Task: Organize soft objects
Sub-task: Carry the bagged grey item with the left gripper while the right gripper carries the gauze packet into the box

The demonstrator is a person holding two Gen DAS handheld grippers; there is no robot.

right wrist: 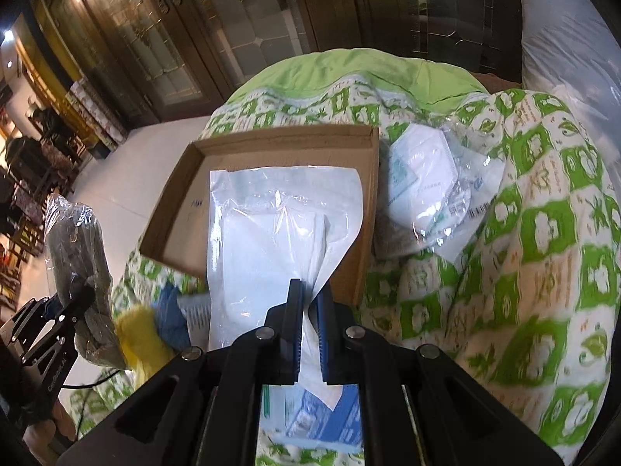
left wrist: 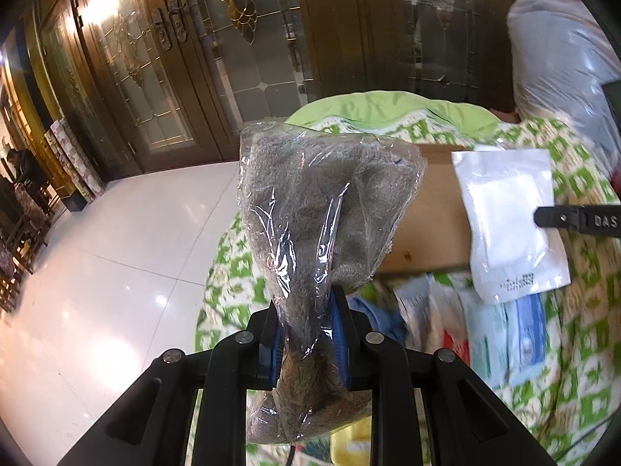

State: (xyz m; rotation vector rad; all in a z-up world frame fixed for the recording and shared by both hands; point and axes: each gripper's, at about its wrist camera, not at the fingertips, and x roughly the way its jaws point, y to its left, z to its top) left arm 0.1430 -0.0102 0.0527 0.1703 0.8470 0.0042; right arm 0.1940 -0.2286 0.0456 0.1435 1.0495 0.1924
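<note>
My left gripper [left wrist: 306, 310] is shut on a grey fuzzy cloth in a clear plastic bag [left wrist: 322, 202], held up above the bed. The same grey bag [right wrist: 77, 240] shows at the far left of the right wrist view, with the left gripper [right wrist: 68, 303] under it. My right gripper [right wrist: 310, 303] is shut on the lower edge of a white flat packet [right wrist: 271, 233], which hangs over an open cardboard box [right wrist: 186, 202]. In the left wrist view that white packet [left wrist: 508, 217] sits in front of the box [left wrist: 431, 213], with a right gripper finger [left wrist: 574, 219] on it.
A green-and-white patterned quilt [right wrist: 543, 233] covers the bed. Packaged white face masks [right wrist: 423, 182] lie right of the box. Blue and yellow soft items [right wrist: 155, 322] and more packets [left wrist: 504, 330] lie in front of it. White tiled floor [left wrist: 97, 272] lies left, wooden glass doors behind.
</note>
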